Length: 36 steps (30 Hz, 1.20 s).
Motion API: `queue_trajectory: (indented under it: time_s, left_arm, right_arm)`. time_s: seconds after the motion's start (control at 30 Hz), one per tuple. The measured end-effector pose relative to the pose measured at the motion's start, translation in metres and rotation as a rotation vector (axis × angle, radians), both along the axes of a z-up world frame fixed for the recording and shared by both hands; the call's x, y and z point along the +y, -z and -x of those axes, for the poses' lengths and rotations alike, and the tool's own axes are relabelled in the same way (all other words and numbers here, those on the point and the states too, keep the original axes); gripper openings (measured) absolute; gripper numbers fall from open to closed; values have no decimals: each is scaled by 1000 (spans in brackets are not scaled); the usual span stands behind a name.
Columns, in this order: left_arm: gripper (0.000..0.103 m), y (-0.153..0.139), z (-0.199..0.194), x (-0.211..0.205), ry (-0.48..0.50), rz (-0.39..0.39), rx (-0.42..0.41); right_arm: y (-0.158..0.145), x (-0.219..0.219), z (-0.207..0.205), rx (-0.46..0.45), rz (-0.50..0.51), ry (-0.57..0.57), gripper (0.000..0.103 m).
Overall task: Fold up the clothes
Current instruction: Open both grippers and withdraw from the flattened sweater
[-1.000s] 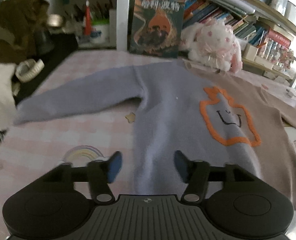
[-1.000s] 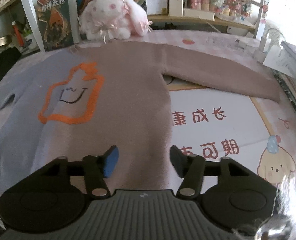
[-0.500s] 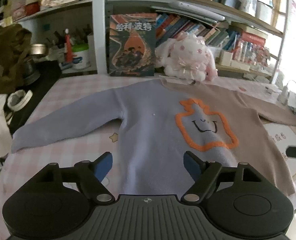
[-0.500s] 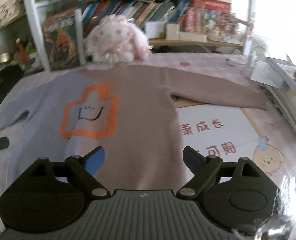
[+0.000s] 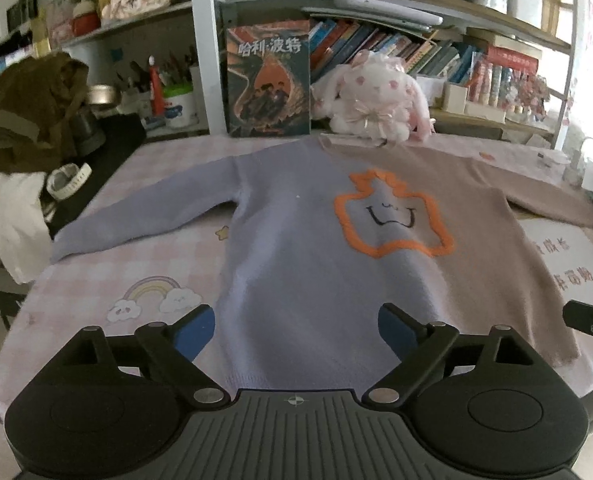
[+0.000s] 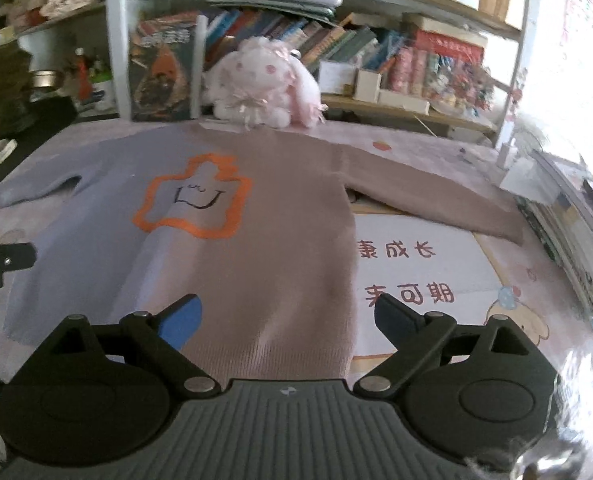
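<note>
1. Sweater (image 5: 296,264) lies flat on table (image 5: 96,280), front up, sleeves spread L & R, neck toward far edge.
2. Plush rabbit (image 5: 372,100) sits just behind neck, at table's far edge.
3. Book (image 5: 268,80) stands upright L of rabbit, before shelves (image 6: 396,40).
4. Left gripper (image 5: 296,328) at near hem, L half; jaws opening, nothing between.
5. Right gripper (image 6: 284,316) at near hem, R half; jaws opening, nothing between.
6. Printed sheet (image 6: 416,264) lies on table beneath R sleeve.
</note>
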State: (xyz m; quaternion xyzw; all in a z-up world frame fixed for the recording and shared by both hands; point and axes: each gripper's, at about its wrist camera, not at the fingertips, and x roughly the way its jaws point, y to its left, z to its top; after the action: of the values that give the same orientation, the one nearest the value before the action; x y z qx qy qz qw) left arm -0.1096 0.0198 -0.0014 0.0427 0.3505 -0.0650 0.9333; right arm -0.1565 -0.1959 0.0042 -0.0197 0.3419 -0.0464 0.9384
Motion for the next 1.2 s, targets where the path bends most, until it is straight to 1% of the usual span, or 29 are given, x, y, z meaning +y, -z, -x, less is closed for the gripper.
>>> queue_trajectory:
  time_s: [0.13,0.3,0.5,0.73,0.87,0.93,1.03,1.13,1.17,1.2]
  left_arm:
    - [91,-3,24,-9,10,9,-33]
    - [91,-11,42,-12,9,35,-74]
    - [91,-16,44,-14,24,29,-83]
    - [91,-17,36,-9,85,10,-88]
    - [91,-14,29,4,112,22,-92]
    - [91,-11,22,13,141,31,-89]
    - [91,-8,11,27,205,35,-94]
    - [91,-8,-7,45,263,36,-66]
    - [92,-8,-12,50,283,41,-69]
    - [95,-9,-17,56,304,47,-76]
  right_arm:
    - [1,-2,15,-16,4,-37,95]
    - [2,-10,31,-25,-27,-38,95]
    - [3,-18,38,-21,-86,-18,95]
    - [2,-15,35,-22,-119,8,96]
    - [3,-8,32,-15,-130,62,96]
    - [2,-4,30,-16,-133,104,96]
    - [2,5,26,-17,-139,181,96]
    - [2,21,22,-17,-144,258,96]
    - [2,29,20,-11,-141,280,96]
    - [1,37,20,-15,-134,296,96]
